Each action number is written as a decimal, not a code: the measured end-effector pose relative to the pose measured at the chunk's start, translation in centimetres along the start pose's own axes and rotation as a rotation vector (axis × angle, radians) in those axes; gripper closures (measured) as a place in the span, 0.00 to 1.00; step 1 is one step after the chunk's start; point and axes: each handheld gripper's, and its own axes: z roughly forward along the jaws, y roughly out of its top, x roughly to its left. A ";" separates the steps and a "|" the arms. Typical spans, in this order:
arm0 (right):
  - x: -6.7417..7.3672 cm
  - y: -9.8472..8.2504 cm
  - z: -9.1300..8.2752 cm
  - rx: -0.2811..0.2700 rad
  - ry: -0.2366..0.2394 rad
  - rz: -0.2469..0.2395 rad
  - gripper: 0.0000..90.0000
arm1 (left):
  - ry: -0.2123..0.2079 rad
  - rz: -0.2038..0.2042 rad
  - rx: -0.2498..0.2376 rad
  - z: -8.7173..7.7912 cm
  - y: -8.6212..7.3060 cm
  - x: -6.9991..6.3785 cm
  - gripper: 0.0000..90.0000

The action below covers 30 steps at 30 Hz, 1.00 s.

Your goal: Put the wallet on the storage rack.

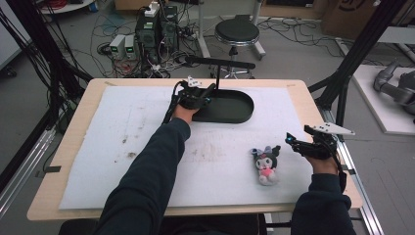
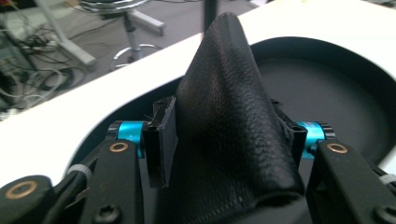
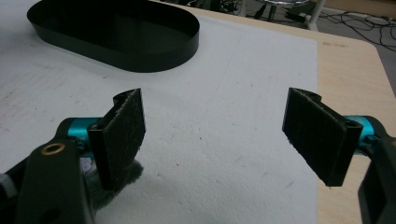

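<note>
Left gripper [image 2: 224,140] sits over the near-left end of the black oval tray [image 1: 240,115] at the far side of the desk [image 1: 88,103], a fold of black leather [image 2: 229,116] standing between its partly spread jaws; a gap shows beside the left pad. Right gripper [image 3: 215,135] hovers wide open and empty over the white mat [image 3: 243,93], just right of the plush toy [image 1: 266,164].

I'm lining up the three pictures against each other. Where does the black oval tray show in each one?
High view: black oval tray at the mat's far middle, by the left tool.
Left gripper view: its rim curves behind the black leather piece.
Right gripper view: top left.
Shared landmark: the white mat.
</note>
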 end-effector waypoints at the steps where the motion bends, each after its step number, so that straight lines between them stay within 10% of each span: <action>1: 0.0 0.0 0.0 -0.001 0.001 -0.003 0.24 | -0.015 -0.004 0.000 -0.1 -0.1 -0.2 0.53; 11: 0.2 0.1 0.0 -0.004 0.002 -0.015 0.24 | 0.009 0.025 0.032 0.6 -0.5 -1.0 0.64; 19: 0.2 0.1 0.1 -0.001 0.009 -0.013 0.24 | -0.045 -0.064 0.062 1.7 -0.9 -1.2 0.44; 30: 0.4 0.1 0.2 0.003 0.016 -0.029 0.24 | -0.066 -0.131 -0.090 -4.6 -0.6 0.8 0.34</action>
